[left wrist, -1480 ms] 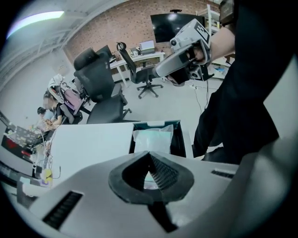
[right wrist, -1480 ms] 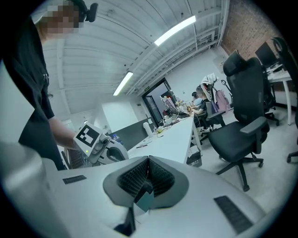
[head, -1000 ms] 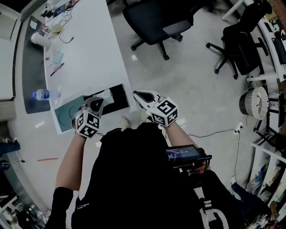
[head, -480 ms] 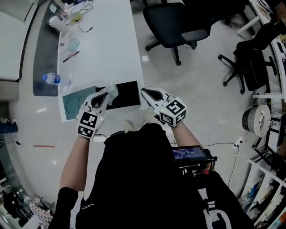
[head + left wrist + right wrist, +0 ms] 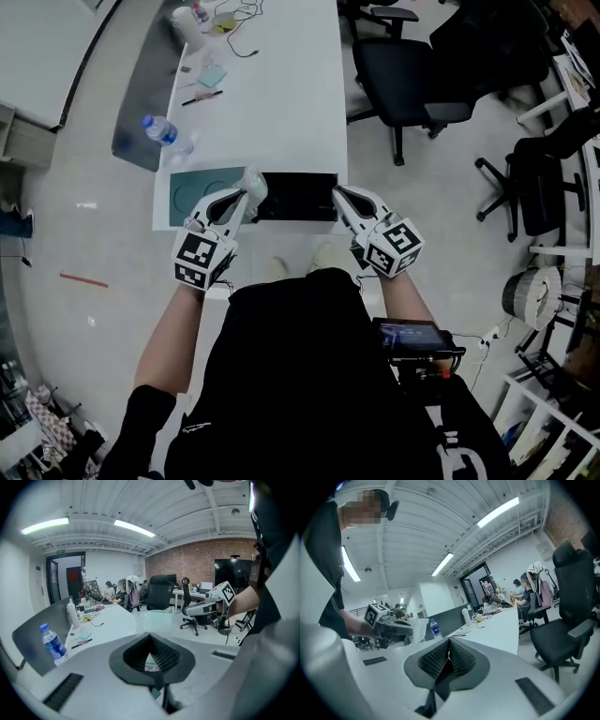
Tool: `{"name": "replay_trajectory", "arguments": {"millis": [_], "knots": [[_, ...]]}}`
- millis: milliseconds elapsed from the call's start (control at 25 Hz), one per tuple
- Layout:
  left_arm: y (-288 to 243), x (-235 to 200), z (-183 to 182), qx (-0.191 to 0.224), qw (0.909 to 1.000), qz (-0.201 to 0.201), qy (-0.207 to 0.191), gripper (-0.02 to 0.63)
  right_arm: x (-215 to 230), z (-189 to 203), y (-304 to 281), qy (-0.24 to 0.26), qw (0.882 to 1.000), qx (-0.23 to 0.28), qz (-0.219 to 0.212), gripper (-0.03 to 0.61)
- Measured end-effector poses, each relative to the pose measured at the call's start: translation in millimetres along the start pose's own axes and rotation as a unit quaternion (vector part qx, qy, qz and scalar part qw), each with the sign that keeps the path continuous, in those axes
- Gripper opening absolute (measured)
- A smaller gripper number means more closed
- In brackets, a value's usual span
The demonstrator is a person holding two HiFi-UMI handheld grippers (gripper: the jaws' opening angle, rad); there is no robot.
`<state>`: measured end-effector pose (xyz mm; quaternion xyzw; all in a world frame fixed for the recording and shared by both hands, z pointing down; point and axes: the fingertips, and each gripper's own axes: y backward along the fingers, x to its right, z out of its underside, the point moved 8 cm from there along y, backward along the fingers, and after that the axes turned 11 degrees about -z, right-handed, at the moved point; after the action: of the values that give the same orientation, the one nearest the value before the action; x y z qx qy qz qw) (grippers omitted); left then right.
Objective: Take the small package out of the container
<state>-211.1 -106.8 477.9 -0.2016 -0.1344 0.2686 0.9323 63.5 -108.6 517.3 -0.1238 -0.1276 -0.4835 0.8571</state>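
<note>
While clamping the small package with the left gripper, holds it raised by the left end of the container at the near edge of the table, forearm outstretched; poises right gripper, jaws together and empty, at its right end.

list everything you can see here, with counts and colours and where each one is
long white table: one, white, stretching away from the person
black rectangular container: one, black, on the table's near end
flat teal mat: one, teal, left of the container
clear plastic water bottle with a blue cap: one, by the table's left edge
dark grey partition panel: one, along the table's left side
dark pen: one, mid-table
black office chairs: at least two, right of the table
small clear plastic package: one, translucent, in the left gripper
left gripper: white, closed on the package, at the container's left end
right gripper: white, jaws together, empty, at the container's right end
</note>
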Motion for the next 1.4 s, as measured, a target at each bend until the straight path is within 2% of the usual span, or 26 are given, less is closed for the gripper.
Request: {"name": "replay_trajectory", "arguments": {"millis": [440, 800, 1160, 1400], "knots": [[68.0, -57.1, 57.0, 0.019, 0.9946, -0.063, 0.08, 0.009, -42.3, -5.1, -40.4, 0.023, 0.999, -0.007, -0.03, 0.026], [109.1, -78.2, 97.2, 0.026, 0.9867, -0.099, 0.126, 0.009, -68.0, 6.5, -70.4, 0.025, 0.998, -0.02, -0.052, 0.026], [130.4, -87.0, 123.0, 0.034, 0.9832, -0.106, 0.144, 0.009, -91.1, 20.7, -88.3, 0.031, 0.997, -0.031, -0.059, 0.026], [139.1, -84.2, 124.6, 0.037, 0.9823, -0.106, 0.15, 0.009, -100.7, 21.6, -89.0, 0.031, 0.997, -0.03, -0.06, 0.026]]}}
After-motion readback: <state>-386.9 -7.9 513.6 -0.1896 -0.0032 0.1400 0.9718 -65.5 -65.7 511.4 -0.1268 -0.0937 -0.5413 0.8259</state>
